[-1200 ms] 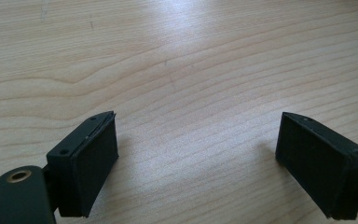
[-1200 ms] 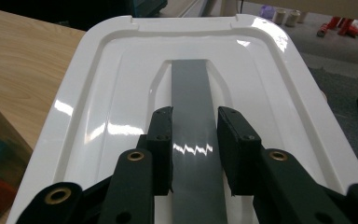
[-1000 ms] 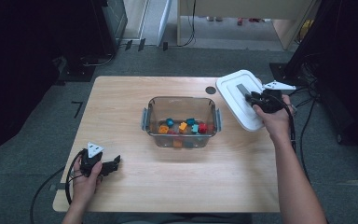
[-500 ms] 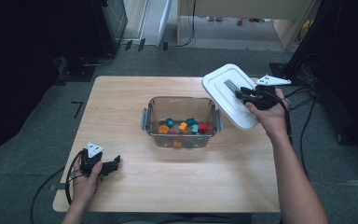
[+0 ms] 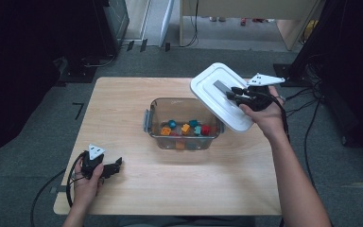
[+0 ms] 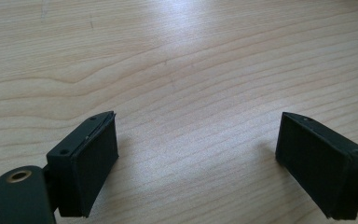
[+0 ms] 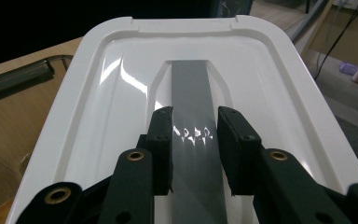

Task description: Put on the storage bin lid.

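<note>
At two o'clock from the clear bin (image 5: pixel 184 124), the right gripper (image 5: pixel 234 92) has its fingers (image 7: pixel 163 140) clamped on the grey handle (image 7: pixel 193 112) of the white lid (image 5: pixel 220 94) (tilted, airborne). At seven o'clock on the worktop (image 5: pixel 123 104), the left gripper (image 5: pixel 115 165) rests, fingers spread, empty.

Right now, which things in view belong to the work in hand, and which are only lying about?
Belongs to the work:
- white plastic lid, held tilted by its grey handle strip in the right gripper
- clear plastic box, open
- coloured blocks inside it

Lying about:
- left gripper, open on the wooden table
</note>
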The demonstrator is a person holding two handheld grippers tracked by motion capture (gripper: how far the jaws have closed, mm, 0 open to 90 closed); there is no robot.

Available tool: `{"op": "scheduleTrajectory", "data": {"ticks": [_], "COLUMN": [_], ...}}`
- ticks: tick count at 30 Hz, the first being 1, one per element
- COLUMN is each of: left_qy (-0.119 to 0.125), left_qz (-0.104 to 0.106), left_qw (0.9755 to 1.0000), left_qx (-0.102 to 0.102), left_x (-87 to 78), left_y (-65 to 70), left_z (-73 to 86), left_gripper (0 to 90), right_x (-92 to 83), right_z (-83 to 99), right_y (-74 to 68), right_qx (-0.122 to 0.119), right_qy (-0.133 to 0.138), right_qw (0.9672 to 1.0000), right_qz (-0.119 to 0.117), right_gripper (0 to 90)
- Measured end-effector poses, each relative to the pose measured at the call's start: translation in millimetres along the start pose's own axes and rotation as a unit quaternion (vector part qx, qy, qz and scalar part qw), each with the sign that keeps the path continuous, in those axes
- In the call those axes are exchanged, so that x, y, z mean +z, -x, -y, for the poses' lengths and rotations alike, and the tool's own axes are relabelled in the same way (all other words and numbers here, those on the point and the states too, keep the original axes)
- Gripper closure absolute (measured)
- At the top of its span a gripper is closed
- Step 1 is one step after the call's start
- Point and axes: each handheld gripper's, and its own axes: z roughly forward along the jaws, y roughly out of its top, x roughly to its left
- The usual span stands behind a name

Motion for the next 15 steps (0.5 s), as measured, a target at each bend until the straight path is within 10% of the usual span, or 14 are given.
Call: {"op": "scheduleTrajectory", "data": {"ticks": [15], "left_qy": [0.0], "left_qz": [0.0], "left_qw": [1.0], "left_qx": [0.0], "left_x": [0.0], "left_y": [-0.1], "left_z": [0.0], "left_gripper": [12.8], "right_x": [13.6], "right_z": [-17.6], "right_y": [-26.3], "right_qx": [-0.066], "right_qy": [-0.002], "right_qw": [0.9951], "right_qz": [-0.074], "right_gripper": [68.2]}}
